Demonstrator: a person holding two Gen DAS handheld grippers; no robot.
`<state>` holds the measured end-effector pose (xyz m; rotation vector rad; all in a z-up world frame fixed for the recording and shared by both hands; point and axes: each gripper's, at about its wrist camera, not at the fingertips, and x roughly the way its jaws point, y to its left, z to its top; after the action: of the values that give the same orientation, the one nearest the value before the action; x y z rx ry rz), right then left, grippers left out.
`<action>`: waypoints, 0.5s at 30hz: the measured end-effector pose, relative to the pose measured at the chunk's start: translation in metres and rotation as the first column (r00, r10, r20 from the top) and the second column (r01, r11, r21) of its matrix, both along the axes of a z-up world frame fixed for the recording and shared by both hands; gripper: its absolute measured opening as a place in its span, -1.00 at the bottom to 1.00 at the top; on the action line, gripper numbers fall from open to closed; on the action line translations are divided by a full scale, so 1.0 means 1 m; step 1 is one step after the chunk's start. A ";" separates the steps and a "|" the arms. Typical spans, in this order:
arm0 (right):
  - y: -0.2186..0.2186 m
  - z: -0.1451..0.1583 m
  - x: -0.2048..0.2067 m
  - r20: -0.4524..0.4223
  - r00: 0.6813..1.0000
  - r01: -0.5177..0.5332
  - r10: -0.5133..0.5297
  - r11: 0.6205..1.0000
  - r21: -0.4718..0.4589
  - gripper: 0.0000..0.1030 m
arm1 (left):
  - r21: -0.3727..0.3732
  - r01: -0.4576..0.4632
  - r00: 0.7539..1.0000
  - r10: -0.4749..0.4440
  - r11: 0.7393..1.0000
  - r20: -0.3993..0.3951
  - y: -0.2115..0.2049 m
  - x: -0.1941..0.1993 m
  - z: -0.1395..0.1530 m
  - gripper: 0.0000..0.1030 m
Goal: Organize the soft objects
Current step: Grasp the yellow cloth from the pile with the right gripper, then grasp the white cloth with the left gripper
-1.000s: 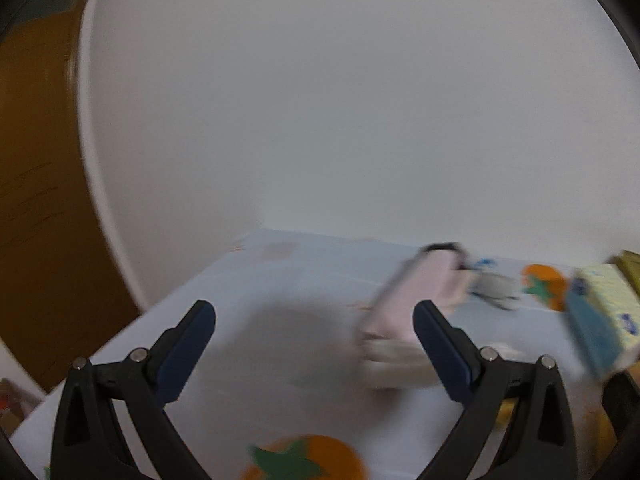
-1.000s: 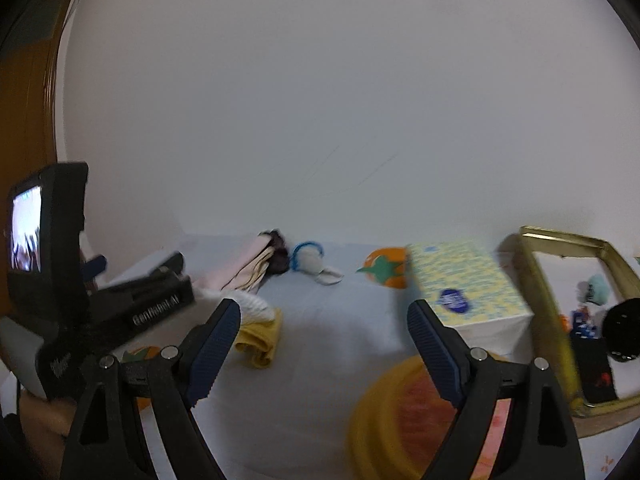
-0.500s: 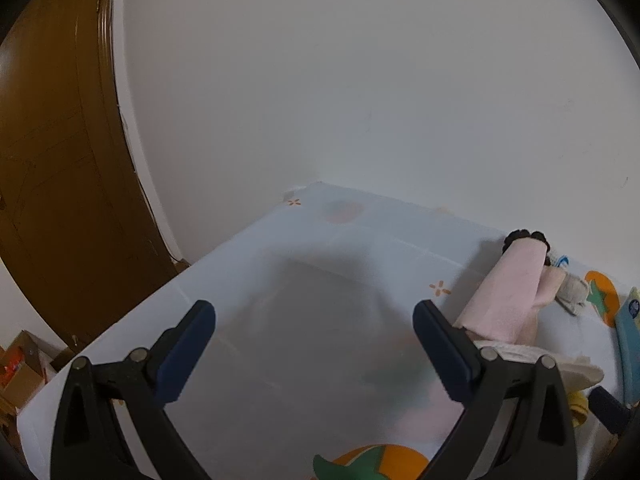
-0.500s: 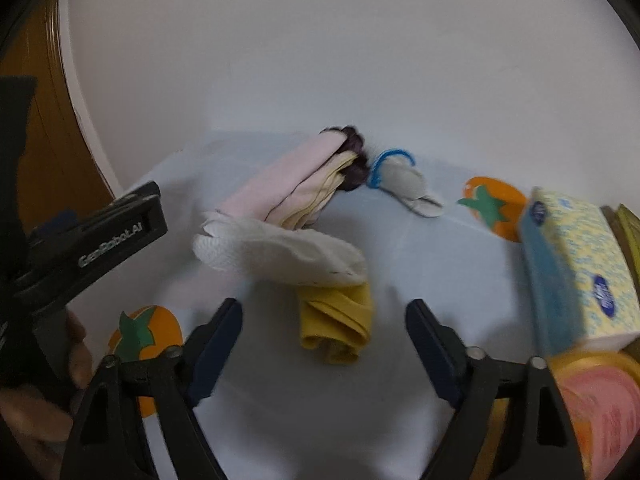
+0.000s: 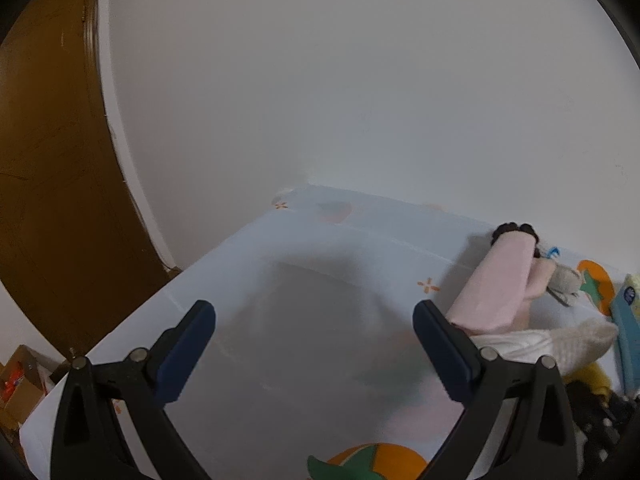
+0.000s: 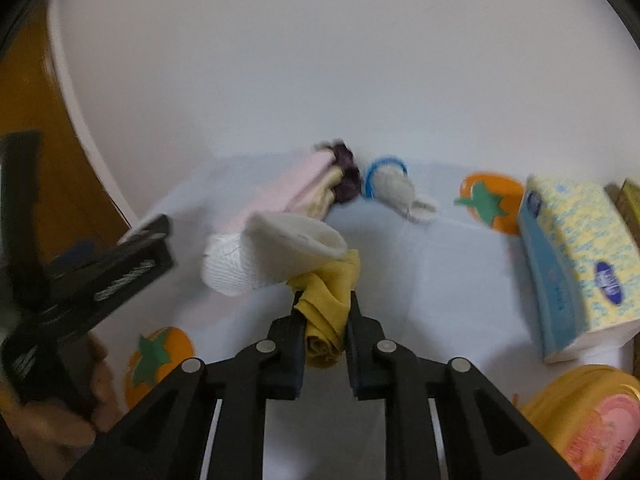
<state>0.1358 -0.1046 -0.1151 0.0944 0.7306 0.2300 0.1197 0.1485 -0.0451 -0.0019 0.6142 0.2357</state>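
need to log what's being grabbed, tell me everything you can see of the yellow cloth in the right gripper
The yellow cloth is a mustard, soft-looking fabric, crumpled into loose folds. The right gripper is shut on its middle, both pads pressing its sides. Its top edge touches the underside of the white sock. It sits near the middle of the white table cover; whether it is lifted cannot be told.

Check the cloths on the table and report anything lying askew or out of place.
The white sock lies crooked across the yellow cloth, overlapping its far end, while the right hand-held gripper pinches that cloth. The tissue box sits tilted beside the pile. The pink folded cloth looks tidy.
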 end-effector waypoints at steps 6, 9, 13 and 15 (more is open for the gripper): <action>-0.006 0.018 -0.047 0.134 0.989 -0.060 0.062 0.998 -0.025 -0.65 | 0.015 0.093 0.995 -0.093 0.996 0.019 -0.014 -0.005 0.002 0.96; -0.016 0.016 -0.058 0.106 0.990 -0.095 0.094 0.995 0.003 -0.65 | 0.054 0.110 0.993 -0.112 0.992 0.032 -0.016 -0.007 0.007 0.96; -0.013 0.009 -0.062 0.052 0.986 -0.162 0.160 0.986 0.033 -0.65 | 0.028 0.134 0.990 -0.135 0.991 0.049 -0.006 -0.013 0.019 0.96; -0.011 0.010 -0.077 0.058 0.981 -0.189 0.187 0.982 0.026 -0.65 | 0.002 0.146 0.988 -0.146 0.989 0.055 -0.003 -0.015 0.025 0.96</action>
<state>0.0587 -0.1158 -0.1051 0.0488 0.6806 0.4236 0.1043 0.1460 -0.0198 0.0342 0.5572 0.0925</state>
